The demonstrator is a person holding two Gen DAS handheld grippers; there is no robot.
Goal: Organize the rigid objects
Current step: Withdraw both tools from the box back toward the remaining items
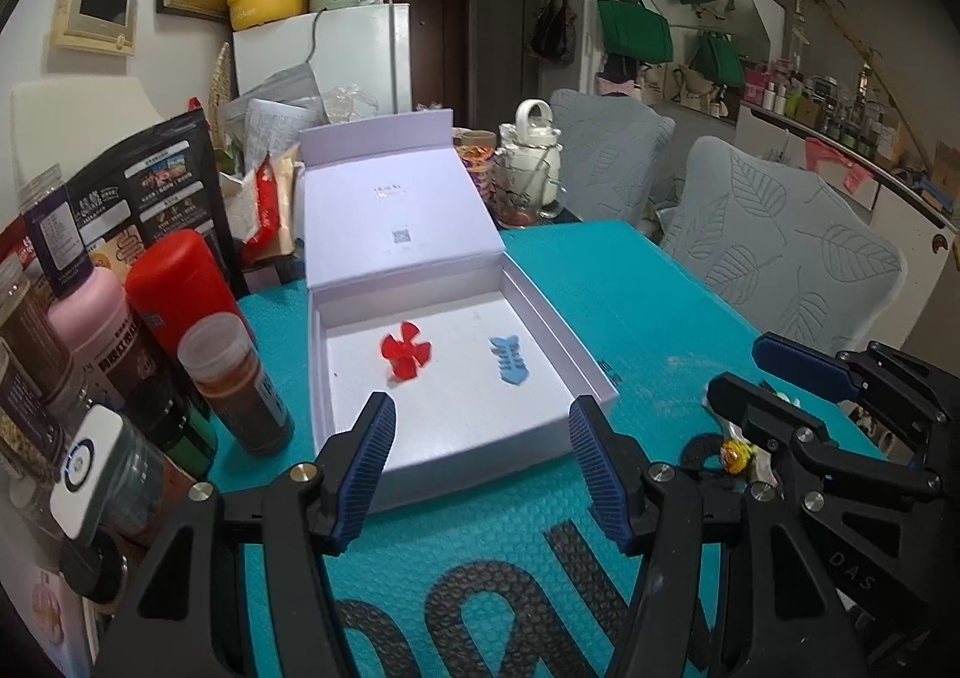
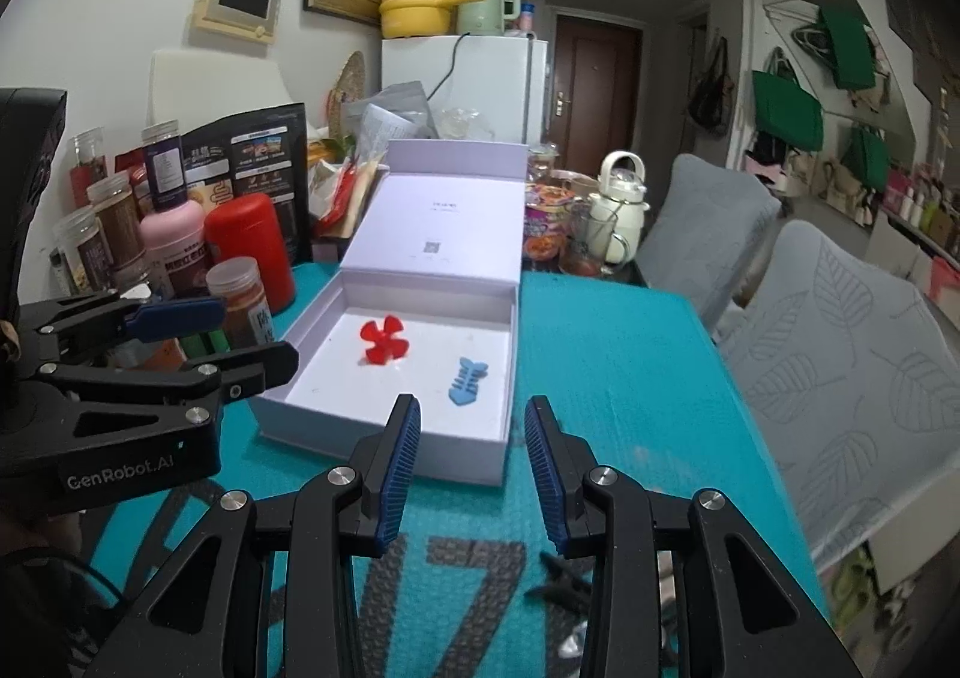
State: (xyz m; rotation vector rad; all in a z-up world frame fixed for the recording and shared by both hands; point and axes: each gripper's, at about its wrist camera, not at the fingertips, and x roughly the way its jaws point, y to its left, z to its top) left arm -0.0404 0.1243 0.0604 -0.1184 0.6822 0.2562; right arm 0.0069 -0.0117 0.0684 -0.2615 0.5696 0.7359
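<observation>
**Two grippers empty, two parts boxed**

I see the left gripper with its fingers apart and nothing between them. Past its fingertips sits the open white box on the teal mat. Inside the box, the red propeller lies ahead of the left finger and the blue fishbone piece lies ahead of the right finger, the two well apart. On my right gripper the fingers stand apart, narrower, gripping nothing; the fishbone piece lies just beyond them. A small black piece lies on the mat beneath the right finger.
</observation>
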